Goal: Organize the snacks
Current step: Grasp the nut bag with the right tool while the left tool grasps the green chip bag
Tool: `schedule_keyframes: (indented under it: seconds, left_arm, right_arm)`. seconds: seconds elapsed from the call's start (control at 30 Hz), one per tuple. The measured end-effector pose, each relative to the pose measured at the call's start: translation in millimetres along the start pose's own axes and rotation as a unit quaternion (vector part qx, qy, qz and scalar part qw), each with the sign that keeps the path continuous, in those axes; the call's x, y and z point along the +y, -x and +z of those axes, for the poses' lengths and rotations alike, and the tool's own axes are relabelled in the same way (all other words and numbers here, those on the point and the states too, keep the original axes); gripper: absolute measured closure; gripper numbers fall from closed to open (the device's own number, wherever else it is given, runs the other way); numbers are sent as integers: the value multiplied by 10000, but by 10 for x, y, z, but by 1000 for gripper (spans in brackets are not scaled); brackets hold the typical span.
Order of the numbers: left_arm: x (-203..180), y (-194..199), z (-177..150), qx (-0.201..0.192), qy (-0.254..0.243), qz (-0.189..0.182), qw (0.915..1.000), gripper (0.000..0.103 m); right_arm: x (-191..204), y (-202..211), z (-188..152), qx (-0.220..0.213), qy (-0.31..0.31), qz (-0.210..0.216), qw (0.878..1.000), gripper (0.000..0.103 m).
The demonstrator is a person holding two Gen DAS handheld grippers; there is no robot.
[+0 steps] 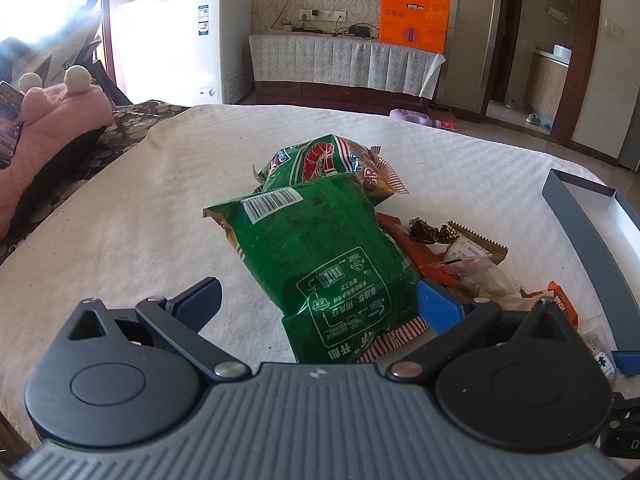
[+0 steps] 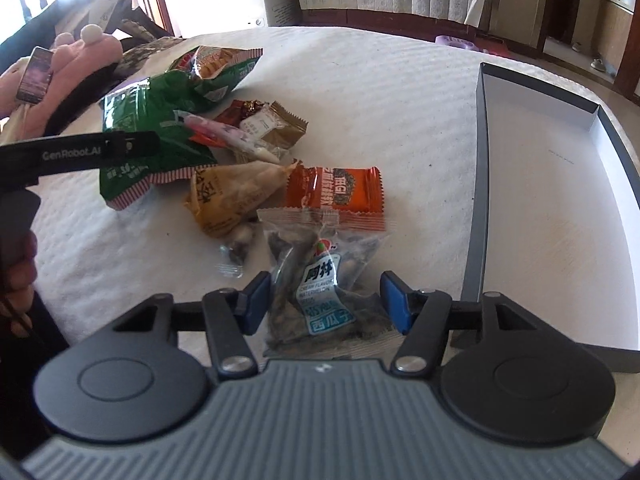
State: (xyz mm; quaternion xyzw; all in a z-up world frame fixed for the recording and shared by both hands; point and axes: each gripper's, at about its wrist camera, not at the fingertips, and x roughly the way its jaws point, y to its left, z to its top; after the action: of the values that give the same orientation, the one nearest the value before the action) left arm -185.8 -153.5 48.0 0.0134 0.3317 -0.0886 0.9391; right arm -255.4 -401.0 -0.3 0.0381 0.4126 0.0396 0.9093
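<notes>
A pile of snacks lies on the white bed cover (image 1: 120, 240). My left gripper (image 1: 320, 300) is open wide around the near end of a big green bag (image 1: 320, 256); its right pad sits at the bag's edge and its left pad stands clear. A second green bag (image 1: 320, 156) lies behind. My right gripper (image 2: 325, 300) is open, with a clear packet of melon seeds (image 2: 324, 280) lying between its blue pads, which stand close to the packet's sides. Beyond it lie an orange packet (image 2: 336, 194) and a tan packet (image 2: 236, 196). An open grey box (image 2: 478, 200) with a white inside lies to the right.
A gold wrapper (image 2: 280, 128) and small sweets lie among the pile. A pink plush (image 1: 52, 120) and a phone (image 2: 36, 76) rest at the bed's left. The left tool's black body (image 2: 80, 152) and a hand (image 2: 16, 260) show left. A white freezer (image 1: 180, 40) stands beyond the bed.
</notes>
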Motion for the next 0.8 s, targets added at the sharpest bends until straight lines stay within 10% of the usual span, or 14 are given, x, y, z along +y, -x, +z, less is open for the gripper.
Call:
schedule_keyframes:
  seconds: [0.8]
  left_arm:
    - [-28,-219,97,70,71,-273,9996,1]
  right_arm:
    - [13,23,-17,46,131,-123,9998,35]
